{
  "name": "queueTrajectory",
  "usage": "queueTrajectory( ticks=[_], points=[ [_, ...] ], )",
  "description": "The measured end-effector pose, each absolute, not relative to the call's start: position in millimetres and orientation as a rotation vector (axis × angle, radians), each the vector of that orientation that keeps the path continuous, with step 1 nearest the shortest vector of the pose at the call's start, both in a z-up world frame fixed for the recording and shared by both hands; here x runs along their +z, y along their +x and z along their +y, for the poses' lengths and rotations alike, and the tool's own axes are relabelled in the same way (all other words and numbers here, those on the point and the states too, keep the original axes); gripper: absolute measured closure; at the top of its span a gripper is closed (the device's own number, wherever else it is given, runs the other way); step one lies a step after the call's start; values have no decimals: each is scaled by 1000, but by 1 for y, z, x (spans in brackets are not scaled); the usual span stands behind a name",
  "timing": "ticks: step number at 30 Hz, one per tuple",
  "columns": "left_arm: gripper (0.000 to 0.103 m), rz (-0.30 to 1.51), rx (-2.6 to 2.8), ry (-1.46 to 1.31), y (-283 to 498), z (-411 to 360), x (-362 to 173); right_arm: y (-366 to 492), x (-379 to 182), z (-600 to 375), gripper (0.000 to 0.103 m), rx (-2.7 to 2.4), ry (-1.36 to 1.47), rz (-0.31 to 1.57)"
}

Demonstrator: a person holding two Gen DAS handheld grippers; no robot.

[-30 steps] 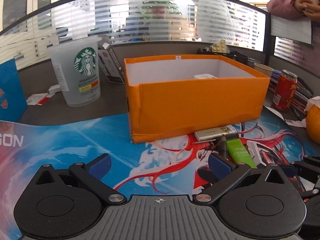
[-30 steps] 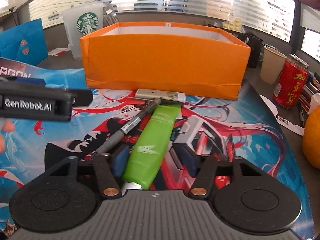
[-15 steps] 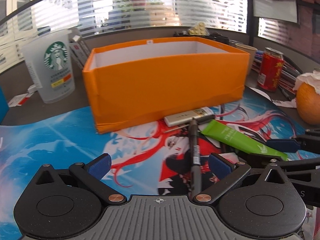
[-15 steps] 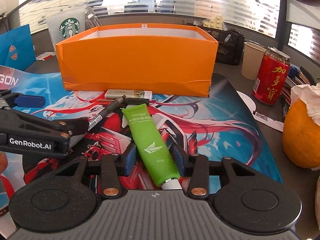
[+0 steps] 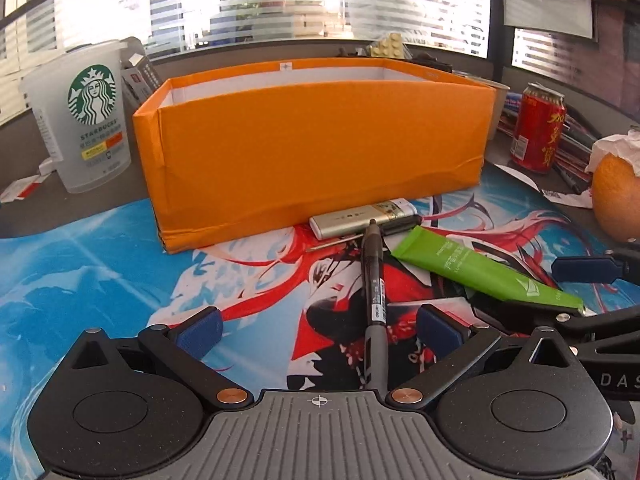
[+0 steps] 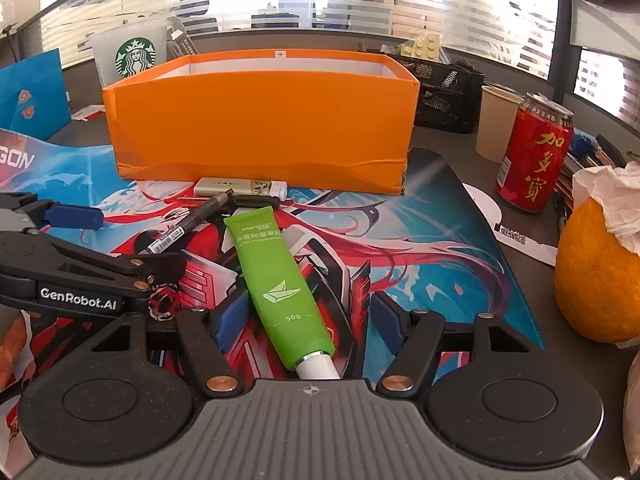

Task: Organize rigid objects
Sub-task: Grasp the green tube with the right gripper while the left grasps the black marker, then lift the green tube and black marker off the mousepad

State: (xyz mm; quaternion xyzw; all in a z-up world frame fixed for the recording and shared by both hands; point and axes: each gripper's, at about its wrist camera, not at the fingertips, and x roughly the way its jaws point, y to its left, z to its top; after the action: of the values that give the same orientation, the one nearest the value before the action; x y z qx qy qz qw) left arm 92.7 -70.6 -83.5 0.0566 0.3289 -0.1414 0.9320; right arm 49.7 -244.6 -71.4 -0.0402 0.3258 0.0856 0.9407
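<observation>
An open orange box [image 5: 312,152] stands at the back of the printed mat [image 5: 100,272]. In front of it lie a beige lighter-like case [image 5: 360,218], a black pen [image 5: 374,300] and a green tube [image 6: 280,280]. My left gripper [image 5: 318,328] is open wide, low over the mat, with the pen between its jaws, nearer the right pad and untouched. My right gripper [image 6: 308,318] straddles the tube's cap end. Its jaws are opening, and a gap shows at the right pad. The left gripper [image 6: 120,242] shows at the left of the right wrist view.
A Starbucks cup [image 5: 86,120] stands left of the box. At the right are a red can [image 6: 532,156], a paper cup [image 6: 496,124], a black mesh organizer [image 6: 448,96] and an orange fruit [image 6: 596,276] with tissue on it. A blue folder [image 6: 32,96] leans far left.
My left gripper moved right and down until the pen lay between its jaws. The right gripper's jaws narrowed on the green tube, then widened again.
</observation>
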Motion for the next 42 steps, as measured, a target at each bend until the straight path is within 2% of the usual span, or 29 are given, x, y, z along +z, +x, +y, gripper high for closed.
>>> queueTrajectory(
  ticks=[2, 5, 7, 8, 10, 11, 13, 14, 16, 17, 42],
  points=[
    [2, 671, -292, 118, 93, -71, -83, 49, -71, -242, 51, 188, -97, 663],
    [9, 661, -305, 121, 93, -73, -82, 46, -70, -235, 51, 184, -145, 654],
    [18, 651, -317, 124, 92, -75, -81, 47, -70, -234, 52, 184, -150, 654],
    [21, 647, -325, 128, 92, -77, -81, 47, -70, -235, 56, 190, -136, 658],
    [37, 640, -344, 133, 90, -79, -79, 48, -69, -239, 66, 213, -94, 668],
    [41, 639, -354, 136, 89, -80, -79, 48, -69, -239, 66, 219, -85, 669],
    [67, 634, -364, 142, 88, -82, -77, 46, -68, -235, 68, 214, -105, 664],
    [72, 633, -364, 144, 88, -83, -77, 46, -68, -234, 69, 213, -106, 663],
    [90, 638, -364, 134, 88, -82, -76, 45, -68, -234, 70, 214, -101, 663],
    [95, 641, -360, 130, 88, -81, -75, 45, -69, -234, 70, 213, -98, 662],
    [96, 660, -345, 66, 77, -59, -67, 41, -66, -231, 74, 239, -44, 667]
  ],
)
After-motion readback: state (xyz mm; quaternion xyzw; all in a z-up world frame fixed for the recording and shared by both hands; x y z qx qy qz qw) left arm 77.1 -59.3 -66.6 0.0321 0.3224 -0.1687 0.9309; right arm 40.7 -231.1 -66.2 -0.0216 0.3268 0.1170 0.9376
